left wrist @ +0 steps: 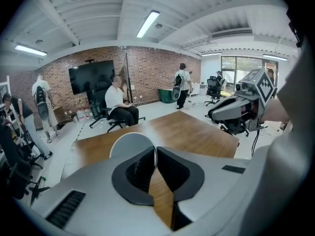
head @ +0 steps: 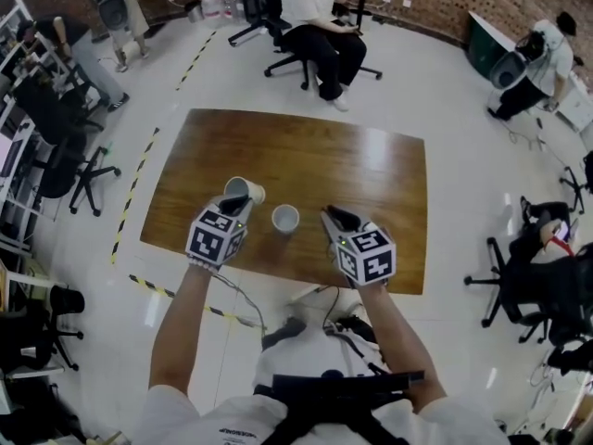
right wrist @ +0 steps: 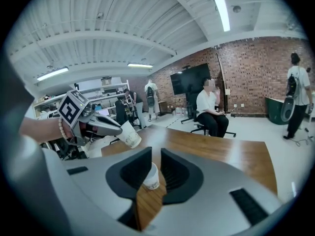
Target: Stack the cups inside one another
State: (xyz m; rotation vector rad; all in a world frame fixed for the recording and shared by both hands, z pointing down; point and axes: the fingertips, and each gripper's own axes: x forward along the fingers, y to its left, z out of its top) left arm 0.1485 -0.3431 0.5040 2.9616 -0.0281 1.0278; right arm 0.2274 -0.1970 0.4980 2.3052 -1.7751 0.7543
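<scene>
So the left hand-held gripper [head: 237,200] was clenched on the rim of the tilted cup [head: 245,190], with one jaw inside the mouth and the other outside, pinching the wall. Its own view showed the jaws nearly together with the thin white edge caught between them. It held that cup up off the bench [head: 352,174], over the near left part, and from the right gripper view the base pointed away from the gripper and a bit downward. The upright cup [head: 285,218] stood on the bench just to the right of it, mouth up, close to the tilted cup but not touching. The right hand-held gripper [head: 334,217] was released, jaws apart and gripping nothing. It hung low over the bench just beside the upright cup and aimed at it, so in its own view the cup sat in the gap between the jaws, out past the tips with neither pad on it. Further back a person [head: 320,26] sat on a chair on the floor beyond the bench, in front of a brick wall [right wrist: 256,68].
</scene>
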